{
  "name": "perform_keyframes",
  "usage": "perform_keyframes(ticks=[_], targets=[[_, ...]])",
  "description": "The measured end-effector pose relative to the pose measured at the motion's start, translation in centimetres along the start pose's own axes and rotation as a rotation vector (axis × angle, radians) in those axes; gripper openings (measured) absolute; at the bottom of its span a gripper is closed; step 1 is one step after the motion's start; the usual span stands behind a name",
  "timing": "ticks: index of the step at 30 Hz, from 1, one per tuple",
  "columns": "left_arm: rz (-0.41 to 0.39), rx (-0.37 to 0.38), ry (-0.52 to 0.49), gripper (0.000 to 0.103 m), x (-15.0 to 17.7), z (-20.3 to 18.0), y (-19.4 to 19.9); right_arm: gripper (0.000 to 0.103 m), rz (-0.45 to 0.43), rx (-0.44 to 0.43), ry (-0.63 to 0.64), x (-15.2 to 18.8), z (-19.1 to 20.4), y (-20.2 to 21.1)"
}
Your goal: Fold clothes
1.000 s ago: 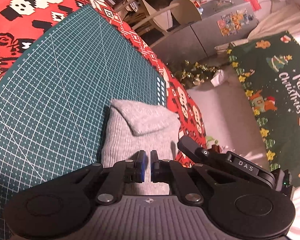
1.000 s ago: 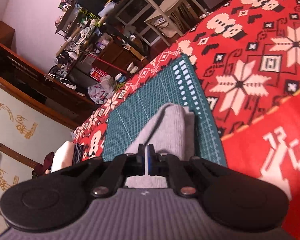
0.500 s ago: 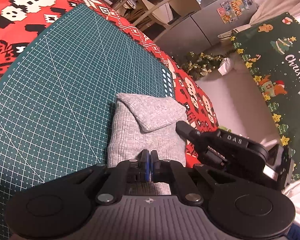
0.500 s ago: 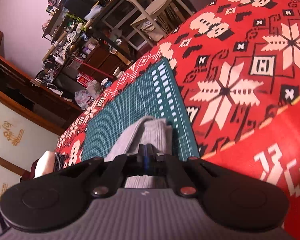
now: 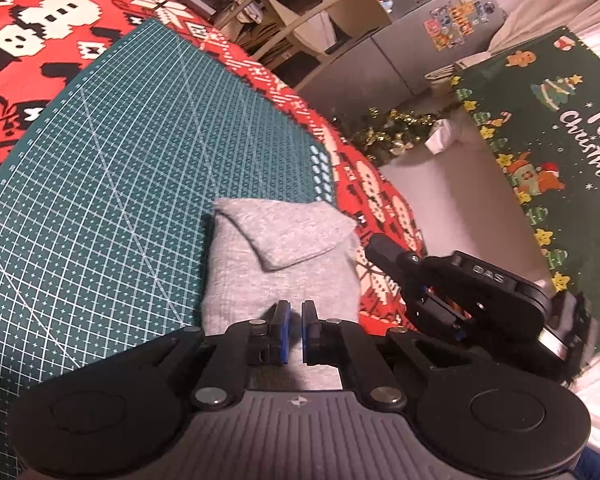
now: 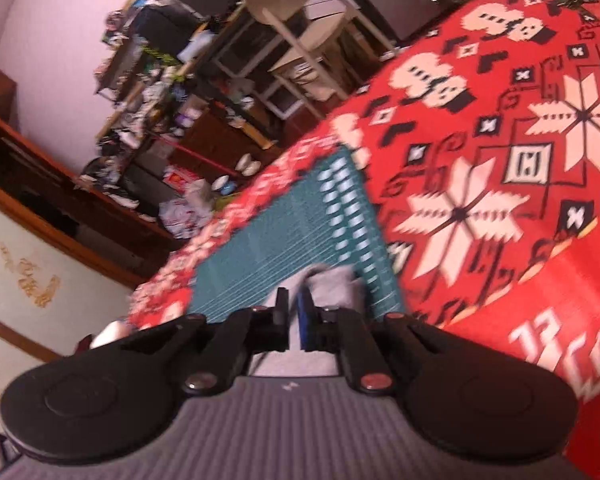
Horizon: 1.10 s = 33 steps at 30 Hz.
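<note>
A grey garment (image 5: pixel 284 248), folded into a small bundle with a flap on top, lies at the right edge of the green cutting mat (image 5: pixel 120 180). My left gripper (image 5: pixel 295 322) hovers over the bundle's near end, its blue pads slightly apart with only grey cloth behind the gap. Just right of the bundle, my right gripper (image 5: pixel 384 250) appears from the side. In the blurred right wrist view, the right gripper (image 6: pixel 293 310) is narrowly open over the garment (image 6: pixel 336 284), which lies at the mat's (image 6: pixel 268 256) edge.
The mat lies on a red patterned tablecloth (image 5: pixel 40 40) that drops off at the table edge right of the garment. A green Christmas rug (image 5: pixel 560 140) covers the floor below. A pale chair (image 6: pixel 300 12) and cluttered shelves (image 6: pixel 160 80) stand beyond the table.
Both grippers were shut half a second ago; now their pads stand slightly apart. The right gripper has swung quickly, blurring its view. The garment stays flat on the mat.
</note>
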<state>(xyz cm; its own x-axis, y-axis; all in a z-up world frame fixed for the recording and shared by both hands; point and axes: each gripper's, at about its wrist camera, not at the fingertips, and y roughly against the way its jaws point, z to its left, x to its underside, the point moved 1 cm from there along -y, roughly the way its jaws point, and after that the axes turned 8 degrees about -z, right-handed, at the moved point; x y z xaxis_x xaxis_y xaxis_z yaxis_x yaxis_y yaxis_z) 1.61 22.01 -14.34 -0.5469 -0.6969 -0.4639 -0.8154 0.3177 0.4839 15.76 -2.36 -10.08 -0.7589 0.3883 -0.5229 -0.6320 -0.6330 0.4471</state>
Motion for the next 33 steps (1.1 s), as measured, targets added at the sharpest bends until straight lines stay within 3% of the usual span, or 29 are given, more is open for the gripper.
perform_keyframes(ticks=[3,7,8,9,13,16,21,24,25,27,33], targets=[[0.026,0.023,-0.008,0.004,0.2,-0.4,-0.3,0.008,0.063,0.013,-0.006,1.7,0.7,0.6],[0.044,-0.013,-0.060,0.004,0.5,-0.8,-0.4,0.008,0.104,0.030,0.027,3.0,1.0,0.0],[0.049,-0.018,-0.061,0.004,0.5,-0.6,-0.5,0.007,0.106,0.035,0.031,3.0,0.9,-0.2],[0.053,-0.016,-0.055,0.004,0.6,-0.4,-0.6,0.000,0.107,0.043,0.034,3.1,0.7,-0.3],[0.058,-0.013,-0.038,0.004,0.5,0.0,-0.6,0.000,0.067,0.057,0.031,3.4,0.0,0.2],[0.053,-0.004,-0.038,0.004,0.4,-0.3,-0.1,0.008,0.032,0.050,0.063,3.6,0.8,1.5],[0.053,0.012,-0.004,0.004,1.0,-0.4,1.3,0.008,0.084,-0.002,-0.001,5.9,1.0,3.3],[0.070,-0.007,-0.042,0.004,1.7,-0.9,1.8,0.007,0.116,0.026,-0.021,7.3,0.4,3.3],[0.077,-0.021,-0.061,0.004,1.9,-1.0,1.8,0.001,0.116,0.032,-0.019,7.4,0.3,3.3],[0.088,-0.040,-0.089,0.003,2.3,-1.1,1.7,0.000,0.111,0.041,-0.015,7.6,0.1,3.5],[0.092,-0.038,-0.083,0.003,2.7,-1.0,2.8,0.000,0.095,0.062,-0.007,8.1,-0.4,4.2]])
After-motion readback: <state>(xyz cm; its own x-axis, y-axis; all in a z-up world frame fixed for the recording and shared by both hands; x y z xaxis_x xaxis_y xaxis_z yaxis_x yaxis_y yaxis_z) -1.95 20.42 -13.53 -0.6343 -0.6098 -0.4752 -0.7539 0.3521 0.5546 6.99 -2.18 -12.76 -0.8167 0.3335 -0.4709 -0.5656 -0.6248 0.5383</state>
